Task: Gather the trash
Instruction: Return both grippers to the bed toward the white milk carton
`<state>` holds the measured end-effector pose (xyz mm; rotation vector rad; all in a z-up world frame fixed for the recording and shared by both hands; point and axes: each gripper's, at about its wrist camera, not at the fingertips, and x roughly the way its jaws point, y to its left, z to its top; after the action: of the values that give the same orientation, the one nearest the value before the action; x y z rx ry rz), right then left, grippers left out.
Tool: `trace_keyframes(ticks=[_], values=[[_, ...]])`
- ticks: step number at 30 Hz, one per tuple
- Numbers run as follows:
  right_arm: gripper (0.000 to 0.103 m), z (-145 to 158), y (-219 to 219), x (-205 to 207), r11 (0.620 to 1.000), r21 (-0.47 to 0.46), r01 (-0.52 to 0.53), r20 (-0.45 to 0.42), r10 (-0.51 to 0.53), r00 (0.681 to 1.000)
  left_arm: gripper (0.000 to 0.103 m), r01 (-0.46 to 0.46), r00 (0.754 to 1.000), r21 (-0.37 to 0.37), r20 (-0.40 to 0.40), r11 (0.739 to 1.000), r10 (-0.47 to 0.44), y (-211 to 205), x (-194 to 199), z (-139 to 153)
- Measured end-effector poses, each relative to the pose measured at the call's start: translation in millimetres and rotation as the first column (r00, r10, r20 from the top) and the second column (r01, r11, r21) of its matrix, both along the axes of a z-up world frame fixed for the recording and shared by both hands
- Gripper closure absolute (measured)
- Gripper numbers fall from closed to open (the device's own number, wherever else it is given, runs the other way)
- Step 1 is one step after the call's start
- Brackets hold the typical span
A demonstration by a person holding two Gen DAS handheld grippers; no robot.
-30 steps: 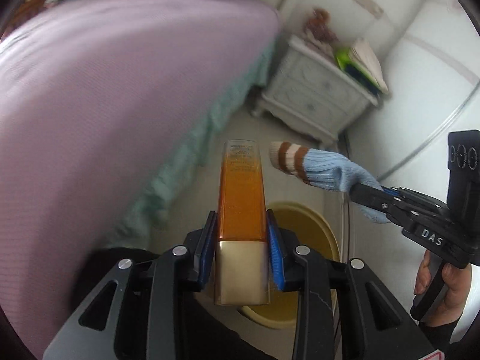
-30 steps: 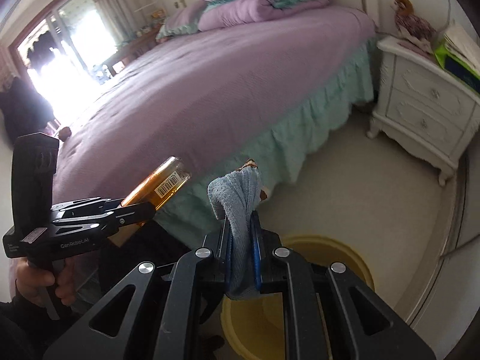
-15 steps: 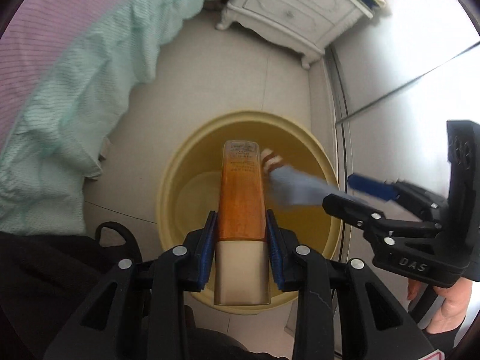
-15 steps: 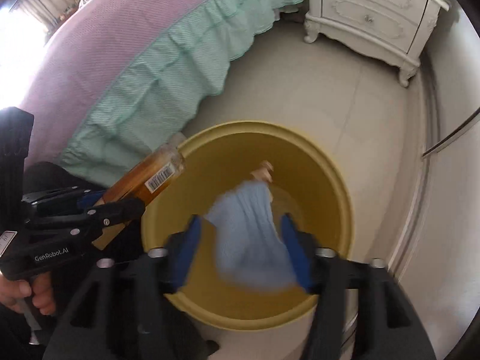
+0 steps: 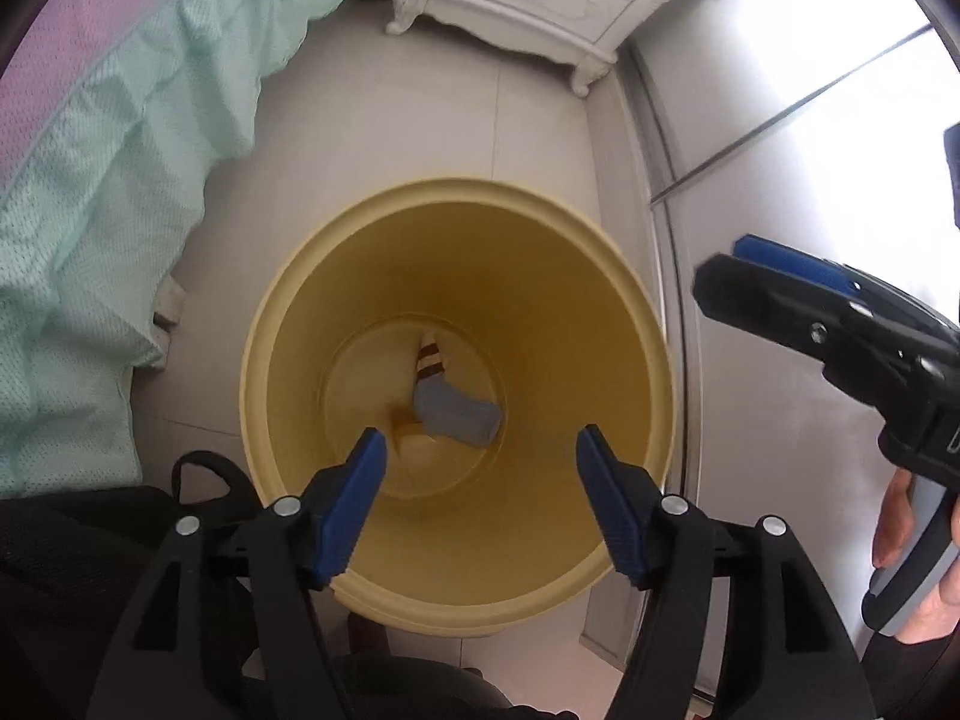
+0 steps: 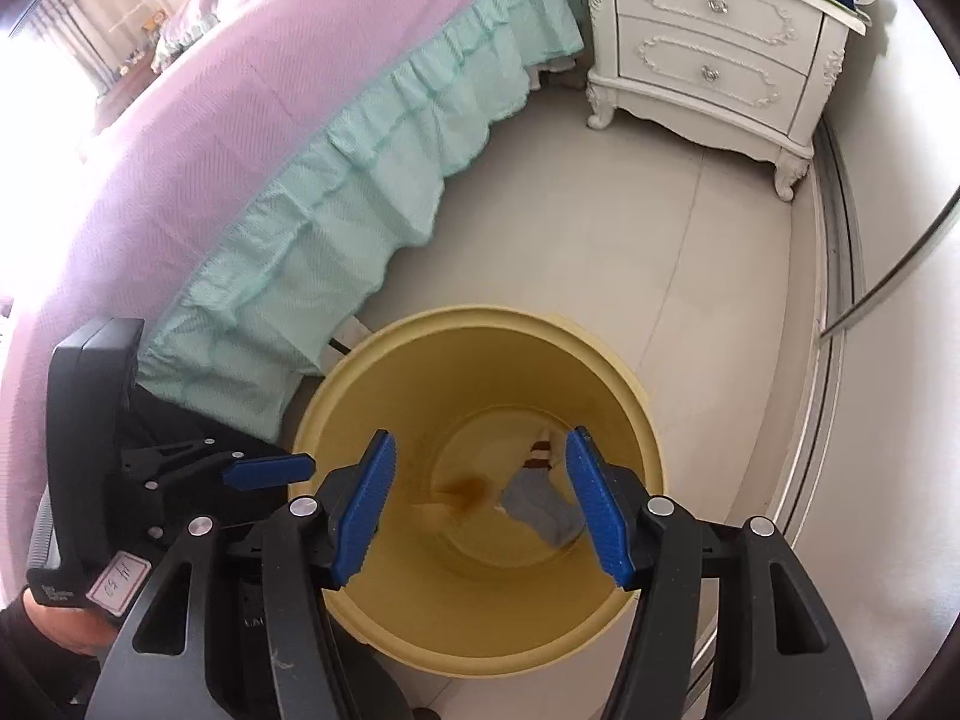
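Two items now lie at the bottom of the yellow bin (image 5: 636,324), where a second ago both were still in my tools above the floor. Largest first: the bed (image 6: 180,180) with its purple cover and green skirt sits left of the bin; the white nightstand (image 6: 708,54) stands beyond it, well apart. The bin stands on the tiled floor (image 5: 420,120), and both tools hang over its mouth.

Left tool (image 5: 477,501): jaws opening, nothing between them; the amber bottle (image 5: 403,423) it carried has dropped and lies partly hidden beside the sock. Right tool (image 6: 477,501): jaws apart, empty; the blue striped sock (image 5: 456,405) rests on the bin floor.

Judgement: this drop is done. Both tools are free for the next piece of trash, none of which I can see here.
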<state>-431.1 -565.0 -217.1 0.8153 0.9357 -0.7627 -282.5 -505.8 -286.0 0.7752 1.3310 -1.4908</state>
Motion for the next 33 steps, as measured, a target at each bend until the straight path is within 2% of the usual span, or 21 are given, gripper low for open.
trace_keyframes(ticks=[4, 7, 9, 10, 11, 13, 15, 16, 17, 18, 19, 21, 22, 24, 26, 28, 29, 31, 33], values=[[0.047, 22, 3, 10, 0.998, -0.040, -0.044, 0.067, 0.047, 0.997, 0.037, -0.072, 0.997, -0.091, 0.019, 0.993, 0.074, 16, 22, 32], [0.047, 43, 8, 30, 0.989, -0.089, -0.117, 0.116, 0.127, 0.985, 0.037, -0.144, 0.985, -0.185, 0.063, 0.972, 0.158, 39, 47, 66], [0.048, 59, 13, 47, 0.978, -0.121, -0.169, 0.163, 0.188, 0.968, 0.035, -0.215, 0.962, -0.254, 0.109, 0.943, 0.249, 63, 71, 93], [0.048, 67, 15, 55, 0.971, -0.142, -0.193, 0.187, 0.218, 0.958, 0.031, -0.256, 0.945, -0.283, 0.127, 0.924, 0.301, 75, 83, 105], [0.048, 78, 20, 67, 0.961, -0.169, -0.221, 0.223, 0.255, 0.941, 0.026, -0.309, 0.919, -0.321, 0.142, 0.895, 0.368, 92, 98, 120], [0.048, 96, 31, 95, 0.932, -0.209, -0.296, 0.294, 0.349, 0.890, 0.025, -0.397, 0.854, -0.388, 0.176, 0.832, 0.490, 126, 125, 148], [0.048, 113, 46, 129, 0.889, -0.246, -0.386, 0.348, 0.453, 0.821, 0.025, -0.471, 0.770, -0.446, 0.212, 0.761, 0.602, 161, 148, 174], [0.048, 121, 53, 145, 0.864, -0.265, -0.428, 0.369, 0.500, 0.783, 0.025, -0.512, 0.710, -0.479, 0.231, 0.713, 0.665, 183, 161, 187], [0.048, 130, 64, 165, 0.830, -0.287, -0.479, 0.391, 0.558, 0.732, 0.024, -0.546, 0.657, -0.503, 0.239, 0.670, 0.715, 202, 170, 199], [0.048, 138, 75, 185, 0.794, -0.307, -0.525, 0.407, 0.608, 0.682, 0.024, -0.581, 0.592, -0.529, 0.247, 0.618, 0.767, 225, 181, 209], [0.048, 145, 87, 204, 0.753, -0.328, -0.570, 0.414, 0.657, 0.630, 0.024, -0.612, 0.526, -0.549, 0.255, 0.570, 0.811, 244, 188, 220], [0.048, 161, 112, 237, 0.671, -0.382, -0.636, 0.413, 0.739, 0.532, 0.021, -0.662, 0.414, -0.574, 0.257, 0.483, 0.873, 281, 202, 234], [0.048, 167, 127, 253, 0.628, -0.401, -0.667, 0.412, 0.774, 0.481, 0.019, -0.683, 0.350, -0.589, 0.255, 0.432, 0.902, 300, 208, 240], [0.048, 177, 151, 281, 0.558, -0.425, -0.713, 0.416, 0.820, 0.394, 0.019, -0.701, 0.251, -0.608, 0.280, 0.373, 0.927, 328, 217, 250], [0.049, 185, 176, 304, 0.491, -0.440, -0.752, 0.423, 0.852, 0.309, 0.016, -0.714, 0.181, -0.621, 0.283, 0.324, 0.942, 361, 225, 258], [0.049, 192, 199, 322, 0.436, -0.452, -0.778, 0.424, 0.872, 0.242, 0.013, -0.731, 0.134, -0.625, 0.264, 0.275, 0.955, 385, 231, 262], [0.049, 195, 212, 332, 0.397, -0.458, -0.795, 0.421, 0.885, 0.199, 0.013, -0.738, 0.122, -0.625, 0.246, 0.253, 0.962, 399, 235, 264], [0.049, 198, 236, 346, 0.342, -0.470, -0.814, 0.413, 0.900, 0.140, 0.007, -0.747, 0.092, -0.628, 0.227, 0.218, 0.970, 421, 239, 269], [0.049, 203, 258, 359, 0.293, -0.482, -0.826, 0.407, 0.909, 0.085, 0.004, -0.744, 0.075, -0.637, 0.222, 0.203, 0.972, 443, 247, 271]])
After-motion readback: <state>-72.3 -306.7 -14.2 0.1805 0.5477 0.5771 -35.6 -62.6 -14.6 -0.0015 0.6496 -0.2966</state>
